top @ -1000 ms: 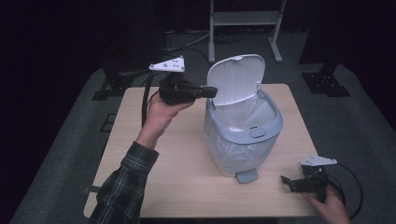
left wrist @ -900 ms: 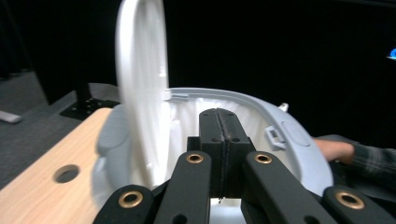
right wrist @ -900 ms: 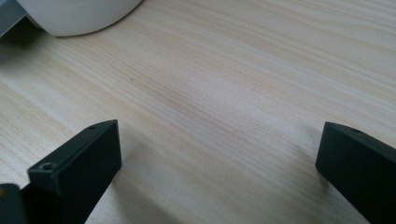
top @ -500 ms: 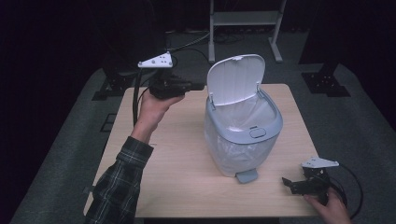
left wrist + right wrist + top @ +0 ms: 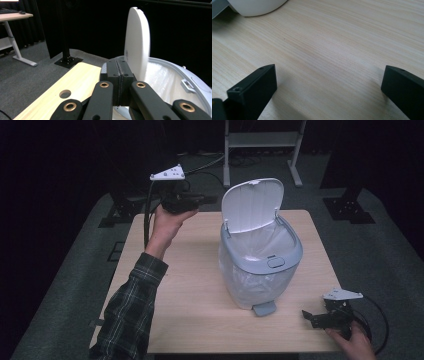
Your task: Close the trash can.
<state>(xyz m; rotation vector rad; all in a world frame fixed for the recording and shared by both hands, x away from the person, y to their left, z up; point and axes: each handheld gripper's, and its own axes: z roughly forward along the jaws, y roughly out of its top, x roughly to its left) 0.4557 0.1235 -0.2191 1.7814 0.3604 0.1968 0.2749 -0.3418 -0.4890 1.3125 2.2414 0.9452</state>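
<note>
On the pale wooden desk [image 5: 190,285], a little right of its middle, stands the pedal bin [image 5: 260,265], the biggest thing on it and the thing the work turns on. It looks like thin moulded plastic, grey at the rim and whitish in the body, so I judge it light and liable to slide or tip on that smooth wood if pushed high up; a hold low on the body, or pressure on the rim, would keep it steadier. Its lid [image 5: 253,205] stands upright on the rear hinge, a stiff white shell seen edge-on in the left gripper view [image 5: 137,42]; I would take it by the free top edge, where a light nudge should swing it, as the hinge looks slight. Inside, a clear liner bag [image 5: 270,237] hangs over the rim, soft, crinkly and probably slippery, easy to snag. At the foot sits the small grey pedal [image 5: 263,308], made for pressing down rather than pinching. The left tongs [image 5: 210,199] hover to the lid's left, apart from it, pressed together with nothing between them. The right tongs [image 5: 311,317] rest at the desk's near right corner, spread wide over bare wood, well apart from the bin.
</note>
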